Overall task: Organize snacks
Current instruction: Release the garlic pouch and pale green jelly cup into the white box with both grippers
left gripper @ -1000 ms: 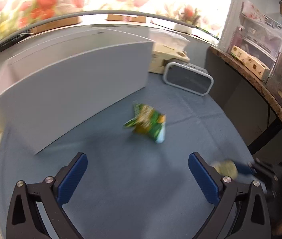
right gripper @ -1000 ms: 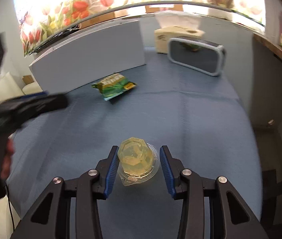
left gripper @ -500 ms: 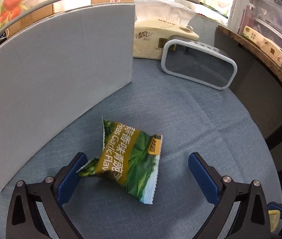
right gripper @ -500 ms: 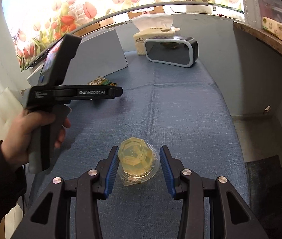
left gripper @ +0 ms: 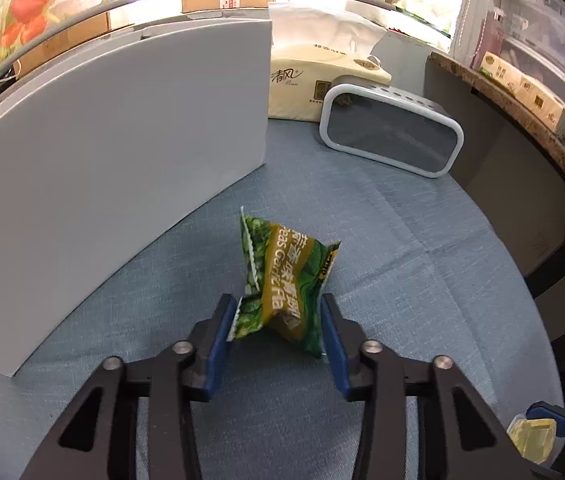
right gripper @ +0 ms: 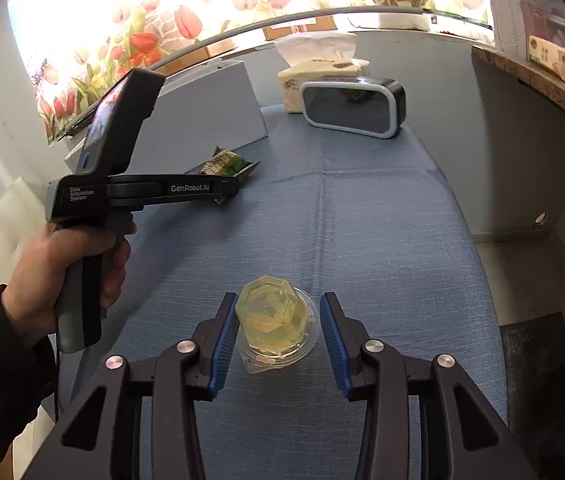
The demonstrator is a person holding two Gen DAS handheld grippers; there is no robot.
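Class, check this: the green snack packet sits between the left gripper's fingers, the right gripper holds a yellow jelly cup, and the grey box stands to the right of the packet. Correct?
Not quite. In the left wrist view the grey box stands left of the green snack packet, not right. The left gripper and the right gripper with its jelly cup are as stated.

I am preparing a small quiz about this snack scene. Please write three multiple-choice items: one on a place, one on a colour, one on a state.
1. Where does the grey-framed rectangular clock stand?
A. in front of the tissue box
B. on the white box
C. on the floor

2. The crinkled foil pea snack packet is mainly:
A. red
B. green
C. white

3. The right gripper is:
A. empty
B. out of view
C. around a clear plastic jelly cup

Answers: A, clock is before the tissues; B, green print; C, cup sits between the blue pads.
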